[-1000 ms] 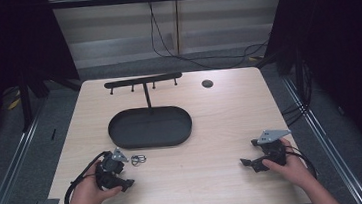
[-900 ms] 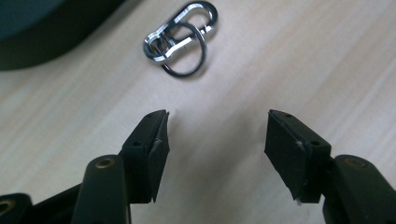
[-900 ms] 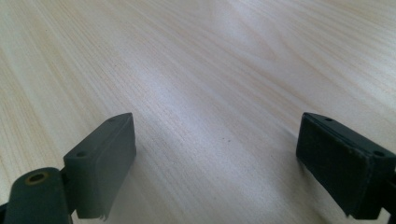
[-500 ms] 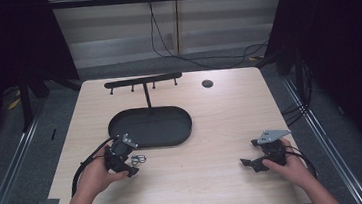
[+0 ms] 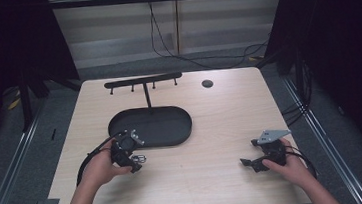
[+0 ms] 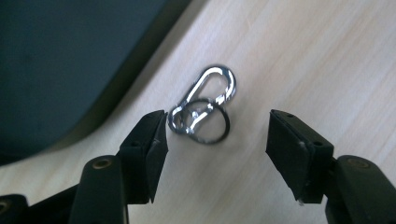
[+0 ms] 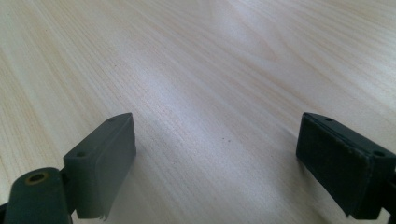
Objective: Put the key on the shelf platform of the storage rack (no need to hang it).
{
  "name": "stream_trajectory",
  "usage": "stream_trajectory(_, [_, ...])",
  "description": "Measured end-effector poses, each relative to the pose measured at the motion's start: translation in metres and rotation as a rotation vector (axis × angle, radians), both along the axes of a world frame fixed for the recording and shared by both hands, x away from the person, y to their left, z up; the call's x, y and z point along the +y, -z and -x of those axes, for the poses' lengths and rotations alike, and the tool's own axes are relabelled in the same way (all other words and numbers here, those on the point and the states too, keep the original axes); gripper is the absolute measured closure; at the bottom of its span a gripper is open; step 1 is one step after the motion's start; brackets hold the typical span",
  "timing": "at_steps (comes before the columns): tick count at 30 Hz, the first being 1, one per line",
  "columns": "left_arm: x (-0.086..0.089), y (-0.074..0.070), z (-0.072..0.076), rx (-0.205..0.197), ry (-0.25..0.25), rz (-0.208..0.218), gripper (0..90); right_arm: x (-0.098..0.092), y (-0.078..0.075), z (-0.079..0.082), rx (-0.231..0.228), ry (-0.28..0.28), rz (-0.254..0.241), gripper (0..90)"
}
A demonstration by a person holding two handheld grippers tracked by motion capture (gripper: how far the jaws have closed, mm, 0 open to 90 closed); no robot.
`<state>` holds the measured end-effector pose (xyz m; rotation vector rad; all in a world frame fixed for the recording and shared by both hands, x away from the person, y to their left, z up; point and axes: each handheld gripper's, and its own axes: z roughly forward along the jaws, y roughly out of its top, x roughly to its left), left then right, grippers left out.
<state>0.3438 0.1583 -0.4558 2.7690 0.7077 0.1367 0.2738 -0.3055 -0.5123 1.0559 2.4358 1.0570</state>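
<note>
I am holding my left gripper over the pale wooden table, just in front of the black oval metal tray, with its jaws spread wide apart. In the left gripper view, a shiny silver carabiner clip joined to a dark round key ring is lying flat on the wood between those jaws, nearer the left one, whose tip is almost touching the ring; the tray's rim is running just beside it. I am resting my right gripper near the table's front right corner, well apart from the clip, its jaws also gaping over bare wood. A black T-shaped hanging rack with small pegs is standing at the tray's far end.
</note>
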Motion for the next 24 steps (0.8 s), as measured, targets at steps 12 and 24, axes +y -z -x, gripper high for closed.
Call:
stream_trajectory(12, [-0.015,0.009,-0.012,0.06,0.016,-0.04,44.3,0.0,0.0,0.0,0.0,0.0,0.0,11.5])
stream_trajectory(24, [-0.016,0.006,-0.012,0.089,-0.037,-0.068,63.8,0.0,0.0,0.0,0.001,0.0,0.0,11.5])
